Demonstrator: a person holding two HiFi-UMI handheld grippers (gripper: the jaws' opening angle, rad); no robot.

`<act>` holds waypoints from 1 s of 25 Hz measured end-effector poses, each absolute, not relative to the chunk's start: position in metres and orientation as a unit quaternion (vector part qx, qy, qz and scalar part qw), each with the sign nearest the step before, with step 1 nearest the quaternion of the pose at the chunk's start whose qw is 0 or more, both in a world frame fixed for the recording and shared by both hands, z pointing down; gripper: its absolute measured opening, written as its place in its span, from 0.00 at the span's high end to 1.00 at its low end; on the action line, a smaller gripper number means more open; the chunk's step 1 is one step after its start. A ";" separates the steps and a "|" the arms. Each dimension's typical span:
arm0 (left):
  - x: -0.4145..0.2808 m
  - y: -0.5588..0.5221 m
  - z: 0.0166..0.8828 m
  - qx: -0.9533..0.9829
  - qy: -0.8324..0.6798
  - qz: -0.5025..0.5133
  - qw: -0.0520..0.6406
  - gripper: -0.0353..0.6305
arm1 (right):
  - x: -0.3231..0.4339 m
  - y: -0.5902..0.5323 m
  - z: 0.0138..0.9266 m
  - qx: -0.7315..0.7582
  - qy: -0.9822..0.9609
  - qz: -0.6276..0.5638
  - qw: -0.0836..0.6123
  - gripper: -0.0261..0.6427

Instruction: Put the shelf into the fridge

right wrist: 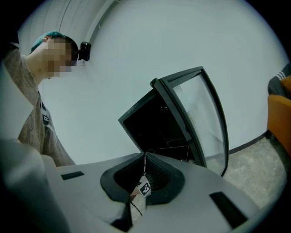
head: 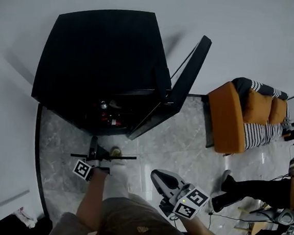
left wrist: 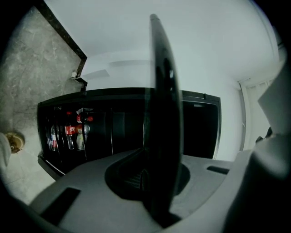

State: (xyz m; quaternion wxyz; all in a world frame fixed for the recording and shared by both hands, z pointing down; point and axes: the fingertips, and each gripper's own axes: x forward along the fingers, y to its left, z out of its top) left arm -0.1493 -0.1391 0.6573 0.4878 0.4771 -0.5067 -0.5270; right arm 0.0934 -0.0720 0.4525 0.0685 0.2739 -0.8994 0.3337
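The black fridge (head: 101,58) stands against the white wall with its glass door (head: 183,87) swung open to the right. Bottles (head: 110,118) show on its lower level. My left gripper (head: 94,153) is shut on the thin dark shelf (head: 120,158), held flat and edge-on just in front of the fridge opening. In the left gripper view the shelf (left wrist: 163,113) rises as a dark plate from between the jaws of the left gripper (left wrist: 152,175), with the fridge (left wrist: 127,123) and its bottles (left wrist: 68,134) beyond. My right gripper (head: 160,179) (right wrist: 144,157) is shut on nothing, lower right, facing the open fridge (right wrist: 157,123).
An orange chair (head: 230,117) with a striped cushion stands right of the door. Another person's dark-clothed legs (head: 256,189) and cables lie at the far right. A black baseboard (head: 36,150) runs along the left wall. My own shoe (head: 116,151) is under the shelf.
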 end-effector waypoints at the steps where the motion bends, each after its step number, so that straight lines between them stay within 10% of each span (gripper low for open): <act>1: -0.149 -0.142 0.659 0.475 -0.506 -0.529 0.488 0.92 | 0.093 -0.073 0.454 0.274 -0.898 0.336 0.069 0.93; 25: -0.160 -0.196 0.705 0.441 -0.525 -0.547 0.479 0.92 | 0.081 -0.098 0.470 0.284 -0.882 0.369 0.075 0.93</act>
